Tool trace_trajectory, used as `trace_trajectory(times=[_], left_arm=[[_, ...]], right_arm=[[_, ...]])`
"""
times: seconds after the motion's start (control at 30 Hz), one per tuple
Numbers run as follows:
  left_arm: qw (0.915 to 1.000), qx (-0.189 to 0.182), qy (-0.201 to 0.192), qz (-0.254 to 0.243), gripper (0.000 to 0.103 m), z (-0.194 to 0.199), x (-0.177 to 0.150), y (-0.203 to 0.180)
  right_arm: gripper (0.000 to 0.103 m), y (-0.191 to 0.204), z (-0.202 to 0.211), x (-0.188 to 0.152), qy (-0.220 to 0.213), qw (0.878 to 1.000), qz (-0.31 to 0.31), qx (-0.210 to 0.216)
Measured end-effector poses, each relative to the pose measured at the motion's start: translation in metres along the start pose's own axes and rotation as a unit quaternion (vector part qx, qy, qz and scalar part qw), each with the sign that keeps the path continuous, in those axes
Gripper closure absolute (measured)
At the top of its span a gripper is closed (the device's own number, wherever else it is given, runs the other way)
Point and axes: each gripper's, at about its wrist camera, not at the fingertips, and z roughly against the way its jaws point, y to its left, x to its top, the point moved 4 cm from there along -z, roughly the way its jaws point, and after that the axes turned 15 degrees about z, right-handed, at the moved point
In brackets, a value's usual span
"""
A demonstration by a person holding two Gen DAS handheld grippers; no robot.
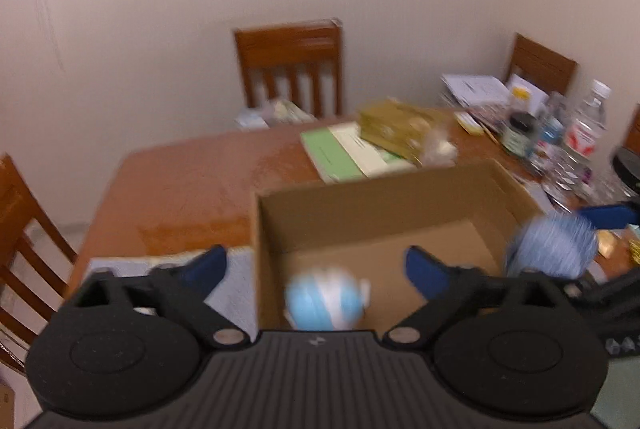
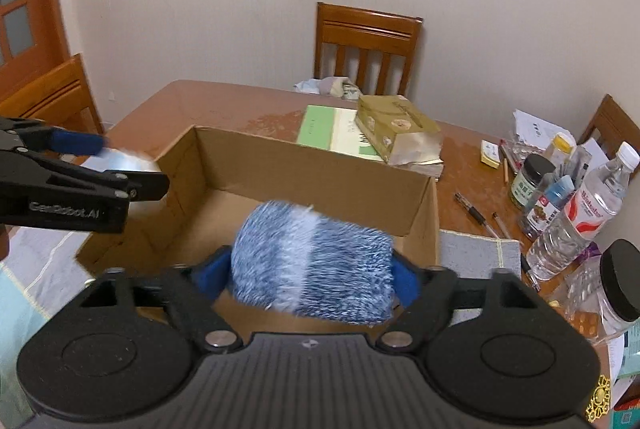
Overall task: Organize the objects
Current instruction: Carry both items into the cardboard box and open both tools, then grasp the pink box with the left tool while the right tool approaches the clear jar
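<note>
the left claw point(image 1: 316, 265) stands with its blue pads wide apart over the near left part of an open cardboard box point(image 1: 360, 197). nothing is pressed between the pads. a small light blue and white ball point(image 1: 326, 303), blurred, shows between and below them inside the box, near its near wall; whether it rests on the box floor cannot be told. in the right wrist view the left claw point(image 2: 116, 165) enters from the left edge at the left wall of the box point(image 2: 304, 165).

the box sits on a brown wooden bench point(image 2: 224, 105) with a pale cloth point(image 1: 236, 293) under its near left side.

the right claw point(image 2: 312, 275) also stands with its jaws apart, over the near side of the box. a fluffy blue and white bundle point(image 2: 316, 261) fills the gap between the blue pads point(image 2: 212, 275); the pads sit at its two ends, and whether they press on it cannot be told. in the left wrist view the same bundle point(image 1: 552, 247) appears blurred at the right wall of the box.

behind the box lie a green and white book point(image 2: 324, 127) and a gold packet point(image 2: 396, 133) that partly overlaps it. further right on the bench lie pens point(image 2: 476, 215), a dark-lidded jar point(image 2: 528, 185) and a clear water bottle point(image 2: 580, 217). wooden chairs point(image 2: 366, 45) stand around the bench against a plain wall
</note>
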Motion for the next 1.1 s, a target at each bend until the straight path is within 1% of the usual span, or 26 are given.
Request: trace_trajectory(times=[0.03,0.1,0.23,0.33,0.5,0.6,0.73,0.83,0.9,1.1], left_arm=[[1.0000,0.002,-0.007,-0.007,0.005,0.000,-0.001,0.001],[0.9997,0.002,-0.003,-0.023,0.005,-0.001,-0.003,-0.001],[0.9995,0.004,0.000,-0.031,0.005,0.006,-0.008,-0.001],[0.9996,0.005,-0.002,-0.028,0.004,0.018,-0.014,0.001],[0.9996,0.010,0.003,-0.025,0.003,0.039,-0.033,0.005],[0.9996,0.016,0.007,-0.023,0.003,0.051,-0.050,0.007],[0.9995,0.023,0.017,-0.016,0.003,0.063,-0.079,0.010],[0.9991,0.033,0.025,-0.011,0.003,0.069,-0.103,0.014],[0.9988,0.035,0.033,-0.005,0.003,0.073,-0.119,0.019],[0.9966,0.071,0.042,-0.003,0.003,0.068,-0.164,0.033]], right_arm=[[0.000,-0.001,-0.001,0.000,-0.002,1.000,-0.004,-0.008],[0.000,-0.003,0.002,-0.001,-0.009,1.000,-0.007,-0.009],[0.000,-0.003,0.006,-0.009,0.001,1.000,-0.011,-0.013],[0.000,0.001,0.015,-0.018,0.002,1.000,-0.012,-0.011],[0.000,0.015,0.036,-0.039,0.007,1.000,-0.007,-0.012],[0.000,0.023,0.048,-0.055,0.010,1.000,-0.014,-0.008],[0.000,0.037,0.063,-0.085,0.019,0.999,-0.030,-0.001],[0.000,0.051,0.072,-0.107,0.026,0.999,-0.027,-0.014],[0.000,0.059,0.078,-0.118,0.030,0.999,-0.029,-0.015],[0.000,0.086,0.087,-0.149,0.040,0.999,-0.035,-0.006]])
